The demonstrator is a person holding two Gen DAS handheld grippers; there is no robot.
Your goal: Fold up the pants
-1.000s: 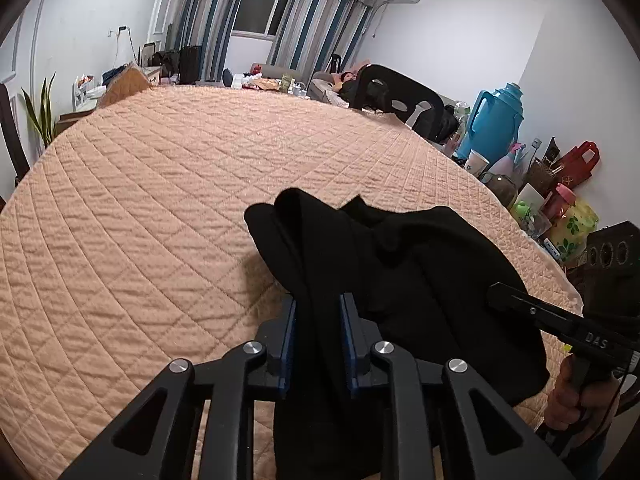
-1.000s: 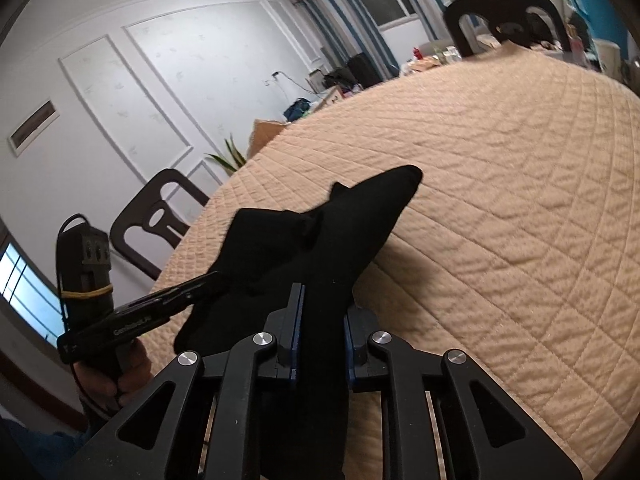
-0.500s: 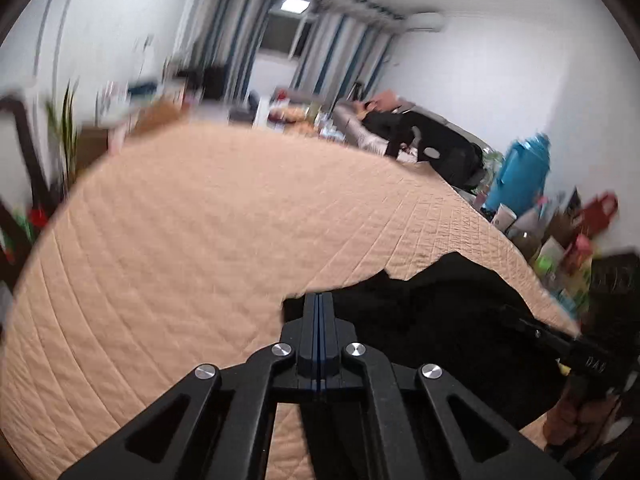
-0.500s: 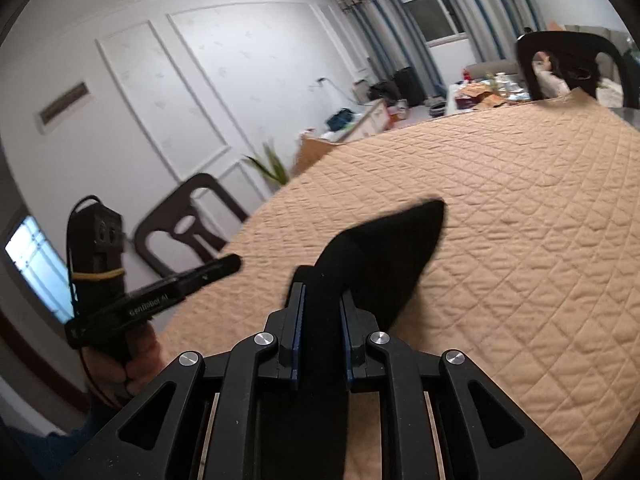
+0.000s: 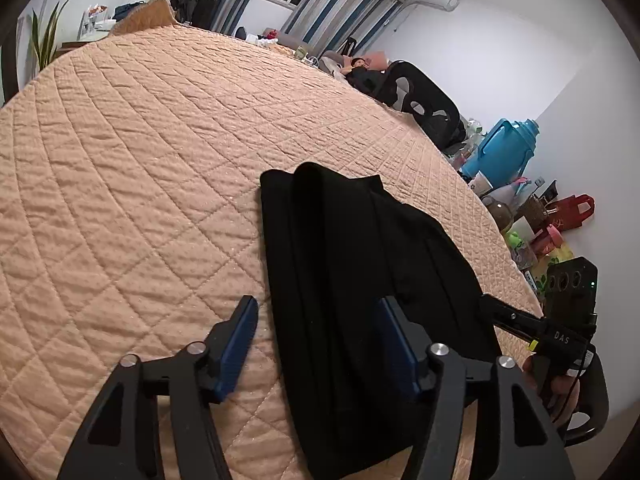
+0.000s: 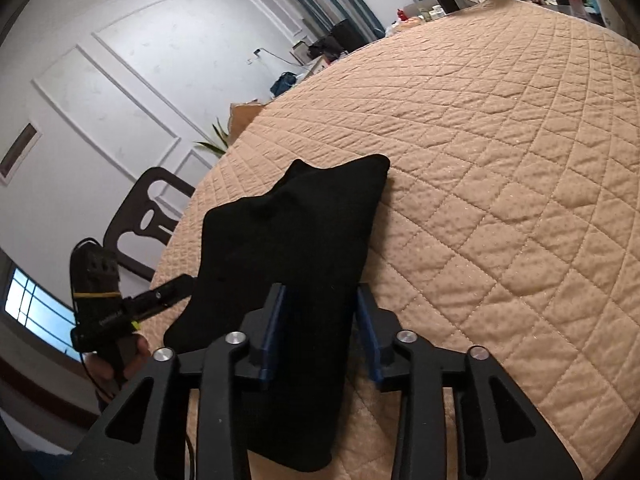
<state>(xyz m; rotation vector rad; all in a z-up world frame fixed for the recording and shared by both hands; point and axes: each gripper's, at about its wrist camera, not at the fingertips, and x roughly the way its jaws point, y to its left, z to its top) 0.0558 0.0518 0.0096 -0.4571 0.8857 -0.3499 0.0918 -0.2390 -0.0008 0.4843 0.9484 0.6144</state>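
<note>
The black pants (image 5: 340,240) lie in a folded bundle on the peach quilted table cover (image 5: 140,160), near its front edge. My left gripper (image 5: 316,306) straddles the near end of the pants. Its jaws are opening and the blue pads stand clear of the cloth on both sides. In the right wrist view the pants (image 6: 300,220) run away from me across the cover (image 6: 500,160). My right gripper (image 6: 320,296) is over their other near end, its jaws opening with the cloth lying loose between the pads. A hand holds each gripper.
A black chair (image 5: 420,96) stands at the far right edge of the table, another dark chair (image 6: 148,208) at the left edge. A blue jug (image 5: 504,148), bottles and a red bag (image 5: 568,208) crowd the floor at the right. A plant (image 5: 48,36) stands far left.
Both grippers were shut on the pants and held them up. Both have come down, the pants now rest on the cover, and both pairs of jaws have spread apart.
</note>
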